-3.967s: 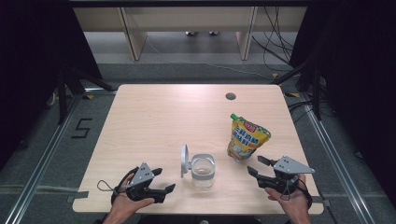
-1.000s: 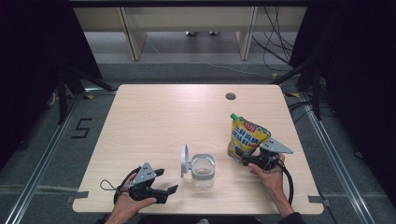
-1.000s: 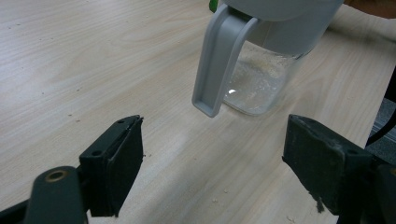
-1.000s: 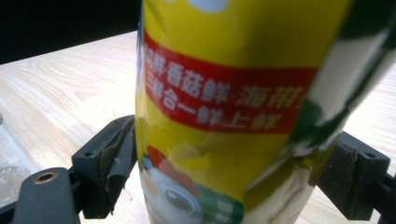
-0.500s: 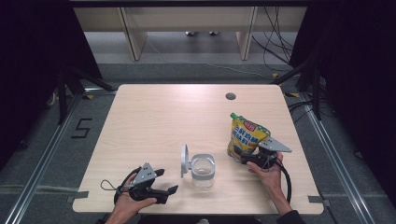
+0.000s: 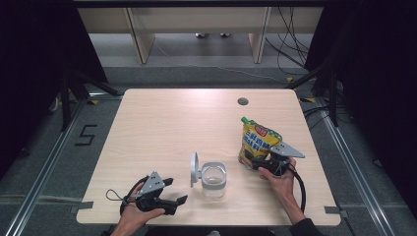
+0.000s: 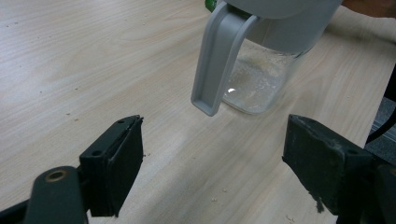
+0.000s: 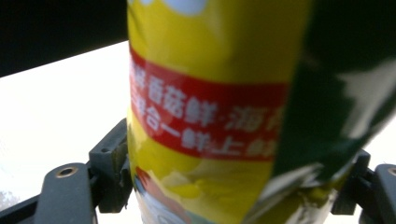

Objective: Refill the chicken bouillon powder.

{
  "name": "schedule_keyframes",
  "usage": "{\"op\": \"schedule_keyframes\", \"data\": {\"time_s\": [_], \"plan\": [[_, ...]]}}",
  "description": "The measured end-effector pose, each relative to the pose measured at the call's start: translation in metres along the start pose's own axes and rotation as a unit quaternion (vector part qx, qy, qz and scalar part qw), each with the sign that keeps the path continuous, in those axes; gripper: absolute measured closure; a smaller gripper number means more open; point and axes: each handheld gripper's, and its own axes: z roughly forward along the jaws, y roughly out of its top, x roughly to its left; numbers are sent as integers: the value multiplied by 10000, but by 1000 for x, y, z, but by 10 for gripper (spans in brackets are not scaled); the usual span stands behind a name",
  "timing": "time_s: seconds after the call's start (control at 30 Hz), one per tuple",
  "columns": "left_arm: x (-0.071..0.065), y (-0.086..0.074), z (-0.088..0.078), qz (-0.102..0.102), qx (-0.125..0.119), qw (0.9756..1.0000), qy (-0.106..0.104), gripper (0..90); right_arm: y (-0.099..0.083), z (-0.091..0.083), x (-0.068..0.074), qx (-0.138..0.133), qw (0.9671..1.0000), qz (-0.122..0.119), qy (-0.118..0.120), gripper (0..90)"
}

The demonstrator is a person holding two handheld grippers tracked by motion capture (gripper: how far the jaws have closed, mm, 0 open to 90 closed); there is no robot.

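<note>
At table's right edge, right gripper (image 6: 256, 162) level, fingers closing round yellow pouch (image 6: 256, 141)

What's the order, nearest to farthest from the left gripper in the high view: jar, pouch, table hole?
From the left gripper:
1. Jar, just to its right, lid open.
2. Pouch, farther right, between the right gripper's jaws.
3. Table hole, near the far edge.

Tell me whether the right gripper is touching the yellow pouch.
Touching. In the right gripper view the right gripper has both jaws pressed against the sides of the yellow pouch.
</note>
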Motion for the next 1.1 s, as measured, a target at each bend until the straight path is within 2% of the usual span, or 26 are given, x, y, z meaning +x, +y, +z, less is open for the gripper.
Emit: {"op": "schedule_keyframes", "data": {"time_s": [0.03,0.07,0.1,0.13,0.17,0.23,0.27,0.3,0.37,0.4,0.43,0.47,0.6,0.73,0.8,0.83,0.87,0.93,1.0,1.03,1.07,1.1], "plan": [[2,0,-1,143,68,9999,27,196,0,1,0,-87,10000,11,46,243],[0,0,-1,-5,60,10000,26,196,1,-1,0,-73,9999,-68,37,248],[0,0,-1,22,46,10000,-1,196,2,-1,2,-68,9999,-110,-4,251],[0,0,-1,10,38,10000,1,196,4,-2,4,62,9998,-205,-2,256],[1,0,-1,7,38,10000,0,197,4,-2,8,-2,9999,-136,98,260],[1,0,-1,12,69,10000,12,197,8,-7,11,218,9984,-514,-8,267],[1,0,-2,8,69,10000,12,197,9,-8,12,145,9986,-516,32,268],[1,0,-2,7,72,10000,13,197,9,-9,12,129,9974,-703,68,270],[1,0,-2,10,74,10000,10,197,10,-11,13,173,9972,-721,39,271],[1,0,-2,7,78,10000,7,197,11,-13,13,101,9955,-945,-47,274],[1,0,-1,-1,75,10000,18,197,12,-14,14,76,9943,-1063,-85,277],[1,-1,-1,-12,91,10000,11,197,13,-16,14,103,9923,-1232,-46,280],[2,0,-1,45,118,9999,44,197,15,-22,19,196,9885,-1500,-10,288],[2,-1,-1,-3,106,9999,0,197,15,-26,24,258,9865,-1617,-16,292],[2,0,-1,15,102,9999,11,197,15,-26,25,290,9868,-1590,29,292],[2,0,-1,58,84,9999,-2,197,15,-26,26,289,9860,-1640,10,293],[3,0,-1,122,76,9999,-11,197,16,-29,27,268,9833,-1798,-57,295],[3,0,-1,118,102,9999,15,197,16,-30,28,217,9841,-1758,-88,297],[3,0,-1,112,88,9999,0,197,17,-33,29,261,9819,-1877,-68,299],[3,0,-1,99,94,9999,-1,197,17,-33,30,199,9814,-1903,-132,299],[1,-1,-1,-21,102,9999,-4,197,18,-34,29,175,9797,-1993,-136,299],[1,-1,-1,-15,102,9999,-1,197,18,-36,30,167,9800,-1979,-146,300]]}}
